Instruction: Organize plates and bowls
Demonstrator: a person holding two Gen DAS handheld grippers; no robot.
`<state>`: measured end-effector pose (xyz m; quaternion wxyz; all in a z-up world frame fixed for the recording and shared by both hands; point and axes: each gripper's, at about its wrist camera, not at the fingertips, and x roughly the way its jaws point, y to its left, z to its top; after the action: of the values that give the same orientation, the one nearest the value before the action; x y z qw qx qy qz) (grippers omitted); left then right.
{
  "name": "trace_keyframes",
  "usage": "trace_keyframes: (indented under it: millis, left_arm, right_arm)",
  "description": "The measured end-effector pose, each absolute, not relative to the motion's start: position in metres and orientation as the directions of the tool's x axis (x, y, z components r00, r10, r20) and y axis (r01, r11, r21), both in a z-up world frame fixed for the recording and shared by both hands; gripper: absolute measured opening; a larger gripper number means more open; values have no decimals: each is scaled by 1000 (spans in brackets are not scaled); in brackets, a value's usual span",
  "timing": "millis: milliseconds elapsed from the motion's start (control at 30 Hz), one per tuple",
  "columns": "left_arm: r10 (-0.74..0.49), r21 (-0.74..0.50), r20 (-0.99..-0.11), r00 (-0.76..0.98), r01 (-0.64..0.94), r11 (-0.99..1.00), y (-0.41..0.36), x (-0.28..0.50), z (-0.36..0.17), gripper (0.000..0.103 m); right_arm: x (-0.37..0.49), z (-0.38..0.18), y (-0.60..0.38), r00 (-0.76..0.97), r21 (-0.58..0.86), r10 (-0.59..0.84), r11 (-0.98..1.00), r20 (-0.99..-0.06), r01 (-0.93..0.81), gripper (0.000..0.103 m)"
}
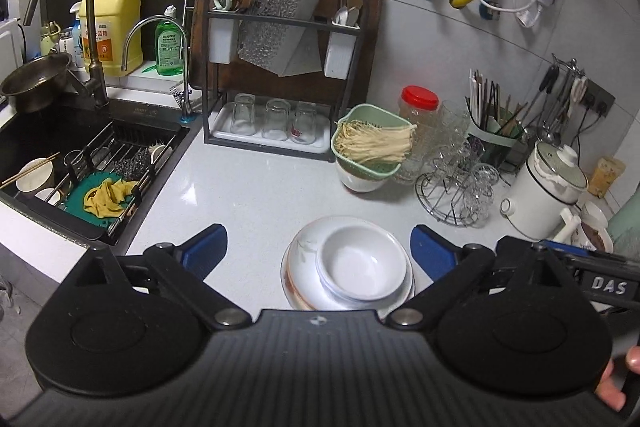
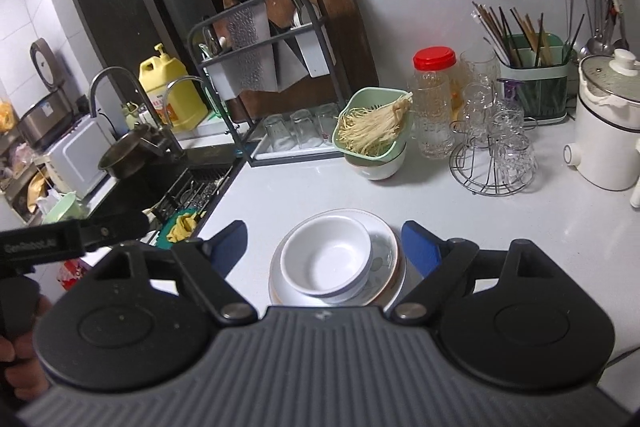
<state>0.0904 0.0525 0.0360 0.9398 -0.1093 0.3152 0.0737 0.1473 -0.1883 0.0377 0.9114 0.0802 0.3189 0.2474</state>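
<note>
Both the left gripper (image 1: 318, 253) and right gripper (image 2: 322, 253) stand wide apart, empty. Between each pair of jaws sits the glossy white ceramic bowl (image 1: 362, 263) nested on stacked white plates (image 1: 298, 283) — rigid, slick, probably breakable; pinch the bowl's rim.

White countertop (image 1: 248, 187) under stacked plates (image 1: 304, 283), dish rack (image 1: 276, 75), glass stand (image 1: 452, 199).

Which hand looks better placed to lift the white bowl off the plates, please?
Marginally the left: in its view the bowl sits right of centre on the plates, close to its open tongs.
</note>
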Motion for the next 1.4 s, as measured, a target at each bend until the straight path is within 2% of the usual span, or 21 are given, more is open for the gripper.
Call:
trace_keyframes:
  millis: [600,1067,1400]
  left_arm:
    - [95,-126,-604,791,-212,969,32,29,20,100]
    - [111,-147,-607,787,-249,957,39,6,19,100]
    - [134,-117,-620,773,-261,958,34,1,16,100]
  right_arm:
    - [72,26,-200,727,239,461,887,-509,-395,85]
    - [60,22,-197,729,243,454,891,-512,-384,85]
    - [58,15,-202,723,246,440,898,-532,-365,85]
